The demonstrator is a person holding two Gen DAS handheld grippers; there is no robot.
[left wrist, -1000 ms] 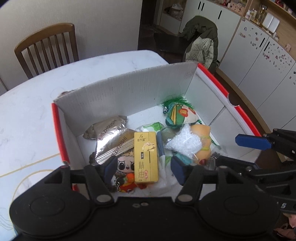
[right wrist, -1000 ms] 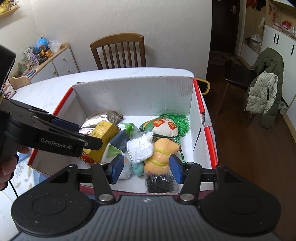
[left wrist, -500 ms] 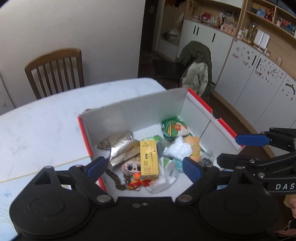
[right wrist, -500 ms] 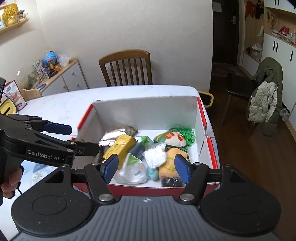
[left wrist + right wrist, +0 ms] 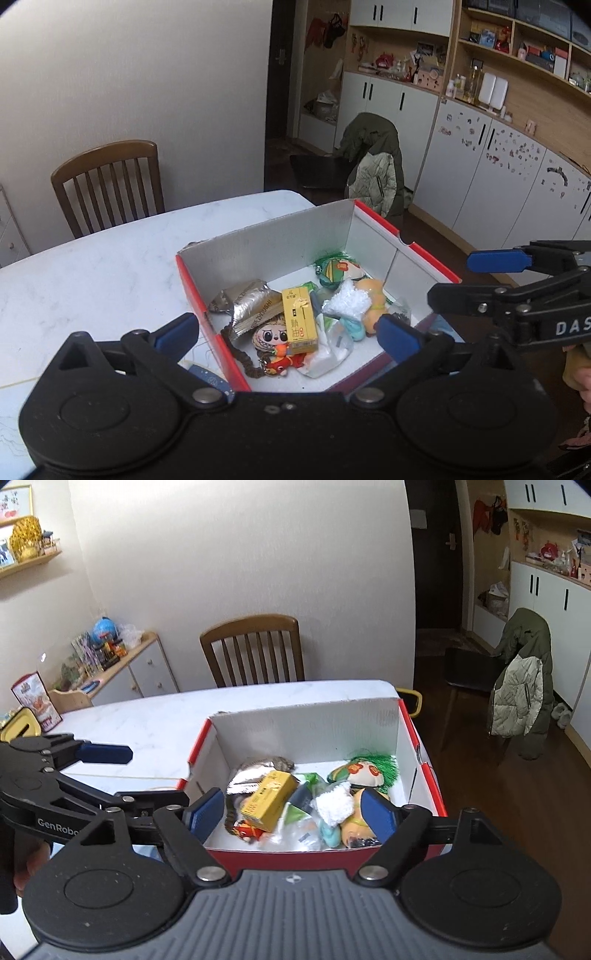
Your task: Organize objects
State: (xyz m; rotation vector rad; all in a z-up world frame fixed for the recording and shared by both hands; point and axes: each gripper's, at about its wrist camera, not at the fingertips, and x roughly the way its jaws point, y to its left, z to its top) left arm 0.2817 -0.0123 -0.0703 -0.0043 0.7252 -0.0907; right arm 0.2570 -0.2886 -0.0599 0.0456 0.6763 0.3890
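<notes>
While the white tabletop [image 5: 92, 273] is carrying the red-edged box [image 5: 266, 236], you are holding both tools above its near side. Your left hand-held gripper [image 5: 288, 332] and right hand-held gripper [image 5: 291, 812] are both spread wide, gripping nothing. Inside the box, the yellow carton [image 5: 300, 319] is lying beside the foil packet [image 5: 249, 306].

Plain pale wall [image 5: 240, 554]. Wooden slat-back chair [image 5: 255, 646] behind white marble-look table [image 5: 155, 716]. Dark wood floor [image 5: 517, 794]. White cabinets [image 5: 498, 177], open shelving; jacket [image 5: 521, 683] draped over, probably, another chair.
</notes>
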